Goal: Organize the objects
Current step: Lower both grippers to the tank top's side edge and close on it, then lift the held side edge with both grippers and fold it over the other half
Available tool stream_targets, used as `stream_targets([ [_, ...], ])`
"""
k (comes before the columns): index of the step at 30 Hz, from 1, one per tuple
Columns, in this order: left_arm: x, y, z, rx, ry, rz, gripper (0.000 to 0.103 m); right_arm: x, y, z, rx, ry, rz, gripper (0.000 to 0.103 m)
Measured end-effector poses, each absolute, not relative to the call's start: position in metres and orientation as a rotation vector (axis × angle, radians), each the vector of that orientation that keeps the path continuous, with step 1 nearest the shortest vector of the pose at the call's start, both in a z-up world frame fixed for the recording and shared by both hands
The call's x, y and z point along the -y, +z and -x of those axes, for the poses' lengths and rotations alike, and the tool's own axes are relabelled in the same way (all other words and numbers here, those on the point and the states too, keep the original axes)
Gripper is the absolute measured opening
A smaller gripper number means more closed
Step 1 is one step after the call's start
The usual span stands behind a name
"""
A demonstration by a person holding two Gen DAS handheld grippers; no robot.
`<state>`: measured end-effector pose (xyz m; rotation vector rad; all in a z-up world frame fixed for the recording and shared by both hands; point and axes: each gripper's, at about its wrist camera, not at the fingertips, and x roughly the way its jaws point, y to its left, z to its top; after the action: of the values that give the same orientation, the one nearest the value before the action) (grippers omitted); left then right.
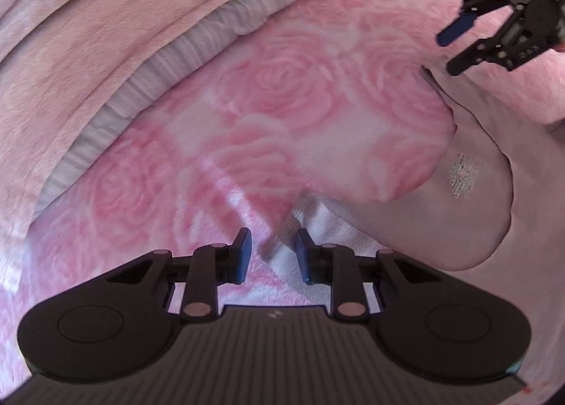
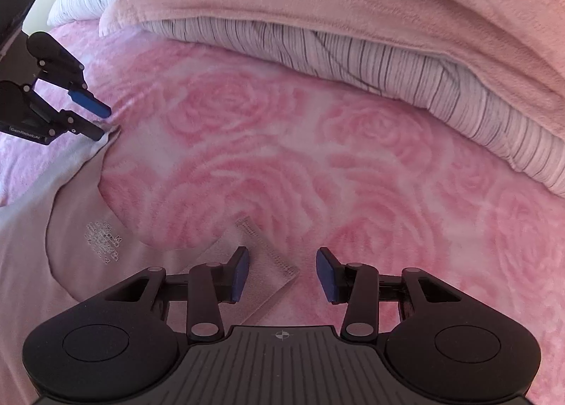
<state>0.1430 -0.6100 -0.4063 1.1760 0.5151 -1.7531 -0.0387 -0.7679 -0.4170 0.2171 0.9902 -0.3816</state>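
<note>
Two grippers hang over a pale pink garment (image 2: pixel 70 214) spread on the rose-print blanket (image 2: pixel 282 143), its neckline and printed size label showing at about eight o'clock in the right wrist view. The right gripper (image 2: pixel 282 272) has its fingers spread wide and empty, with a stitched shoulder strap (image 2: pixel 263 256) of the garment lying between and just under them. The left gripper (image 1: pixel 273 253) has its fingers set narrower, still with a gap, the other shoulder edge at the gap at about six o'clock in its own view; nothing is pinched there yet as far as I can tell. The step in hand looks like taking both shoulders to fold or lift the garment. To do it well, lower each gripper until one finger slides beneath the hem, pinch only the garment and not the blanket pile, and close both together so the cloth rises evenly. A folded striped quilt (image 2: pixel 388 62) lies at twelve o'clock, well apart.
</note>
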Motion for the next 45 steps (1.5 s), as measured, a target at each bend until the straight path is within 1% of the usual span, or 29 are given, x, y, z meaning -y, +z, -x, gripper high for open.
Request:
stream_targets([
  [2,0.609,-0.409,-0.141,-0.496,-1.776,-1.194,0.017,0.77,-0.422,0.037,-0.996,-0.381,-0.232,0.039],
  [3,0.607,-0.41,-0.138,-0.476,-1.787,-1.208,0.012,0.77,-0.423,0.037,-0.994,-0.377,-0.244,0.027],
  [4,0.605,-0.411,-0.136,-0.467,-1.798,-1.215,0.005,0.77,-0.422,0.037,-0.991,-0.362,-0.259,0.01],
  [5,0.603,-0.412,-0.134,-0.46,-1.802,-1.221,0.003,0.768,-0.422,0.036,-0.991,-0.369,-0.254,0.004],
  [6,0.601,-0.412,-0.131,-0.441,-1.795,-1.229,0.002,0.766,-0.42,0.036,-0.993,-0.372,-0.24,0.002],
  [10,0.592,-0.407,-0.125,-0.41,-1.761,-1.214,0.001,0.741,-0.401,0.041,-0.955,-0.411,-0.111,0.001],
  [13,0.57,-0.385,-0.127,-0.404,-1.748,-1.111,0.001,0.71,-0.368,0.063,-0.849,-0.457,-0.033,0.001],
  [16,0.529,-0.352,-0.129,-0.441,-1.732,-0.953,0.001,0.664,-0.331,0.094,-0.748,-0.487,0.042,0.001],
  [19,0.469,-0.319,-0.123,-0.493,-1.725,-0.811,0.001,0.604,-0.302,0.129,-0.7,-0.504,0.111,0.001],
  [22,0.403,-0.294,-0.114,-0.57,-1.719,-0.713,0.001,0.534,-0.285,0.165,-0.733,-0.486,0.159,0.001],
  [25,0.34,-0.287,-0.098,-0.704,-1.726,-0.67,0.001,0.463,-0.289,0.191,-0.852,-0.405,0.164,0.001],
  [27,0.303,-0.297,-0.084,-0.813,-1.71,-0.676,0.001,0.422,-0.304,0.203,-0.969,-0.365,0.126,0.002],
  [29,0.271,-0.317,-0.071,-0.948,-1.689,-0.709,0.001,0.394,-0.33,0.207,-1.126,-0.376,0.06,0.003],
  [30,0.259,-0.329,-0.066,-1.01,-1.656,-0.723,0.002,0.383,-0.343,0.21,-1.19,-0.406,0.028,0.007],
  [32,0.237,-0.353,-0.06,-1.15,-1.605,-0.738,0.005,0.369,-0.36,0.213,-1.283,-0.461,-0.067,0.021],
  [33,0.229,-0.361,-0.059,-1.199,-1.568,-0.744,0.006,0.366,-0.362,0.215,-1.287,-0.503,-0.134,0.04],
  [34,0.223,-0.365,-0.06,-1.247,-1.536,-0.732,0.007,0.364,-0.361,0.217,-1.265,-0.549,-0.203,0.052],
  [35,0.217,-0.367,-0.063,-1.289,-1.515,-0.697,0.009,0.363,-0.357,0.221,-1.217,-0.601,-0.282,0.054],
  [36,0.211,-0.366,-0.066,-1.32,-1.498,-0.65,0.015,0.366,-0.352,0.224,-1.16,-0.653,-0.375,0.054],
  [37,0.209,-0.364,-0.07,-1.339,-1.486,-0.609,0.019,0.371,-0.347,0.229,-1.1,-0.703,-0.485,0.054],
  [39,0.206,-0.36,-0.075,-1.367,-1.475,-0.534,0.019,0.384,-0.343,0.244,-0.941,-0.788,-0.755,0.054],
  [42,0.208,-0.362,-0.084,-1.456,-1.437,-0.387,0.02,0.398,-0.353,0.265,-0.704,-0.861,-1.121,0.053],
  [45,0.205,-0.373,-0.093,-1.563,-1.359,-0.234,0.02,0.406,-0.37,0.277,-0.543,-0.904,-1.34,0.043],
])
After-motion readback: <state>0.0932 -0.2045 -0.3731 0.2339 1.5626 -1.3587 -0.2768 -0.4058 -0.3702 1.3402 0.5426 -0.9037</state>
